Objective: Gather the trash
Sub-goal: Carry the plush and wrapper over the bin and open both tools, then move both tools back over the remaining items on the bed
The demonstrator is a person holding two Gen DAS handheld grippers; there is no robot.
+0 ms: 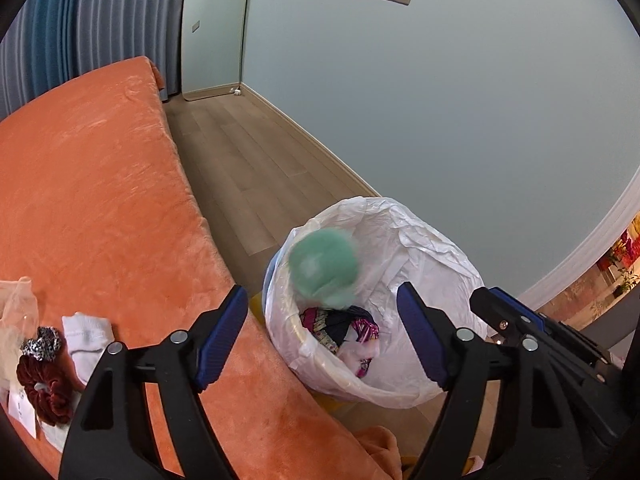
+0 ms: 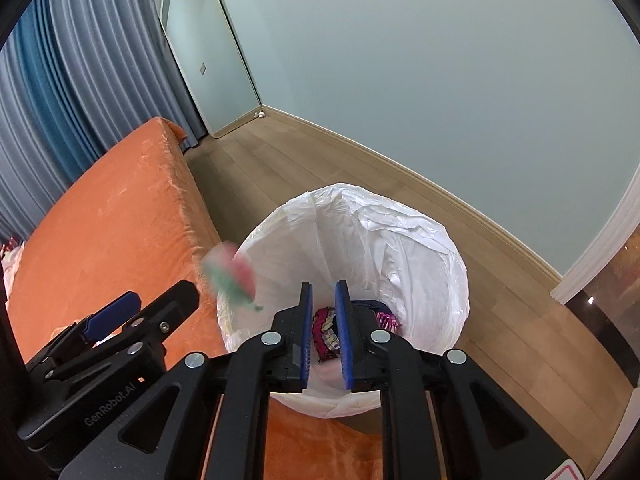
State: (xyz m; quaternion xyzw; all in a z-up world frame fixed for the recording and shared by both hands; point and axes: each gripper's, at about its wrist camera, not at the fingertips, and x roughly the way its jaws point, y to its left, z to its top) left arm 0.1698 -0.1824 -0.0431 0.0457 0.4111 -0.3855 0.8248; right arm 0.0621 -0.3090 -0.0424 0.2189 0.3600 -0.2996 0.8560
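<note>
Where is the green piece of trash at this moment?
In the left wrist view the blurred green trash is in the air over the near-left rim of the white-lined bin, free of the left gripper.

Green thing (image 1: pixel 323 268) over bin (image 1: pixel 420 240): motion-blurred, kind unclear; in right wrist view (image 2: pixel 230 272) a green-pink smear at bin's left rim. Wrappers (image 1: pixel 340 326) in bin partly hidden by liner folds, print unreadable. Paper (image 1: pixel 22 404) near left, cut by edge.
</note>
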